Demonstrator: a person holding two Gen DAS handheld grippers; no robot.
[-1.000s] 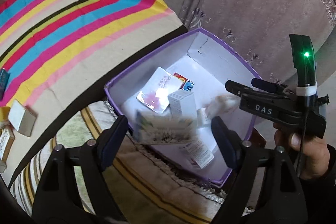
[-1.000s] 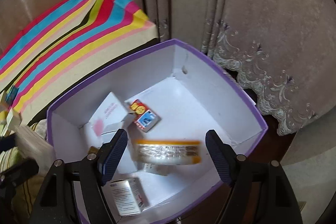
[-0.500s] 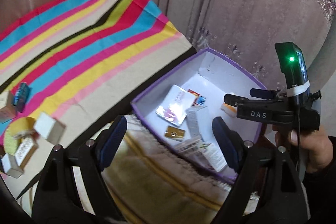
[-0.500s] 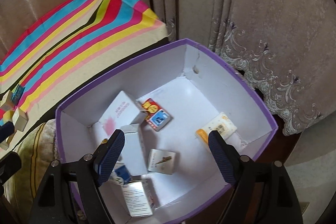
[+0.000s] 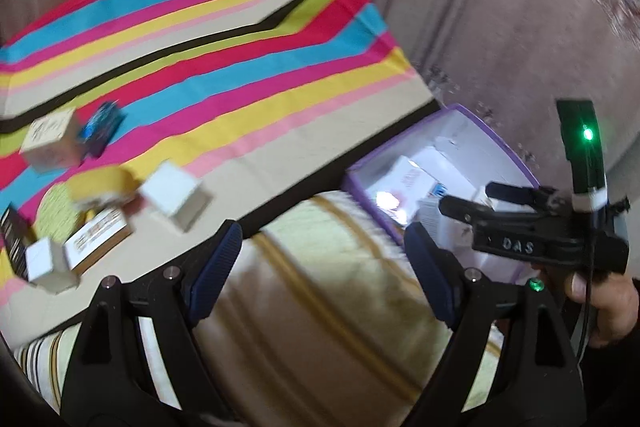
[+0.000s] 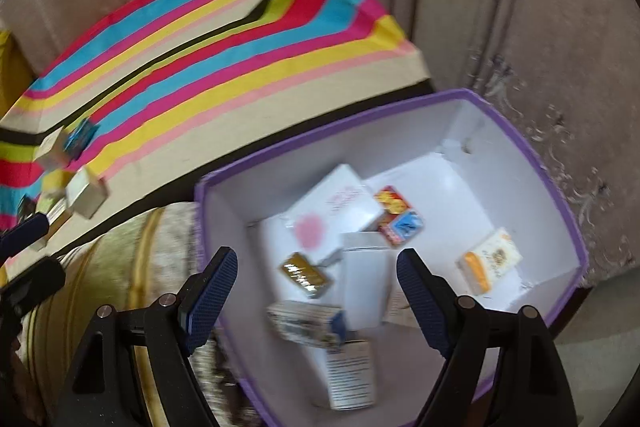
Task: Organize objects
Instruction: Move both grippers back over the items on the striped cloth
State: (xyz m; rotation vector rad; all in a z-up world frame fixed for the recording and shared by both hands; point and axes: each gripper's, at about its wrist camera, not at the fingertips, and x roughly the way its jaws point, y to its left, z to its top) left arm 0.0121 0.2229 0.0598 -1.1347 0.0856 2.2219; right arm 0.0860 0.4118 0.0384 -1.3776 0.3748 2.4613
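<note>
A purple-rimmed white box (image 6: pixel 560 187) holds several small packages: a white and pink carton (image 6: pixel 336 211), a red and blue pack (image 6: pixel 400 223), an orange and white pack (image 6: pixel 490 261) and a gold one (image 6: pixel 304 273). My right gripper (image 6: pixel 316 291) hangs open over the box's near left part with nothing between its fingers. My left gripper (image 5: pixel 324 267) is open and empty above a pale cushion (image 5: pixel 320 307), left of the box (image 5: pixel 460 131). More small boxes (image 5: pixel 176 201) lie on the striped cloth (image 5: pixel 240 67), among them a blue pack (image 5: pixel 100 133).
A person's hand (image 5: pixel 600 291) holds the right gripper's black handle (image 5: pixel 552 243) at the right of the left wrist view. Beige curtains (image 6: pixel 500 7) hang behind the box and the striped table. A yellow round item (image 5: pixel 92 187) sits among the boxes on the cloth.
Both packs that hung between the open jaws a second ago now lie in the box. Both grippers have swung left, bringing the striped table and its small boxes further into view.
</note>
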